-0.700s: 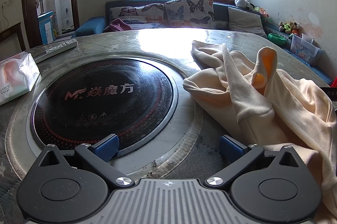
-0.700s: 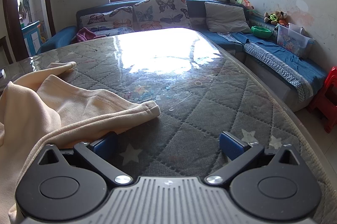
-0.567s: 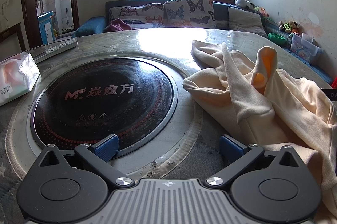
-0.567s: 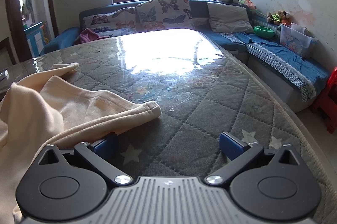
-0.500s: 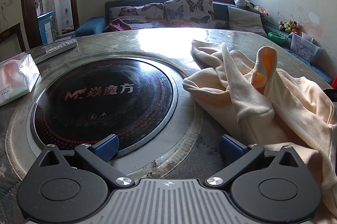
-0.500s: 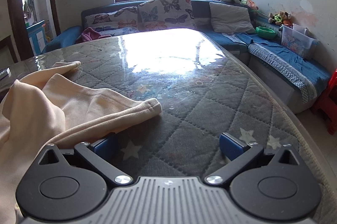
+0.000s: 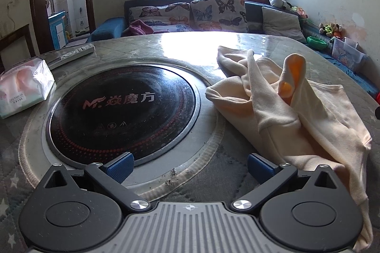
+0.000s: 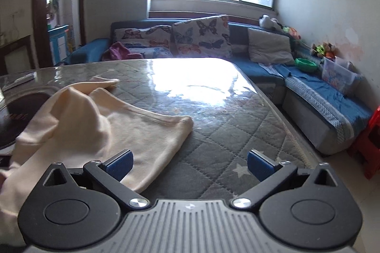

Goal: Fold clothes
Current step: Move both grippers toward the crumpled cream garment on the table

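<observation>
**Cream garment on the bench, both sets of fingers spread and empty**

Writing: the round black induction cooktop (image 7: 123, 110) set into the bench (image 7: 190, 44) carries a reddish "MF" logo followed by Chinese characters, with small warning symbols below. A soft tissue pack (image 7: 22, 86) at the left edge of the bench has small print, too fine to read. A remote control (image 7: 76, 52) lies behind it.

Containers: a clear plastic storage box (image 8: 338, 74) on the blue sofa (image 8: 308, 84) holds colourful contents I cannot make out; a green bowl (image 8: 306, 64) sits just beside it.

Garment: the cream garment (image 7: 285, 110) lies crumpled on the quilted bench cover, right of the cooktop, one fold standing up and showing an orange lining.

Left gripper (image 7: 190, 165): fingers (image 7: 120, 165) released, wide apart, holding nothing; garment near the right finger, contact unclear.

Right gripper (image 8: 190, 164): fingers (image 8: 260, 164) released. The garment (image 8: 106, 131) hem runs under or just past the left finger; the right one is over bare cover.
</observation>
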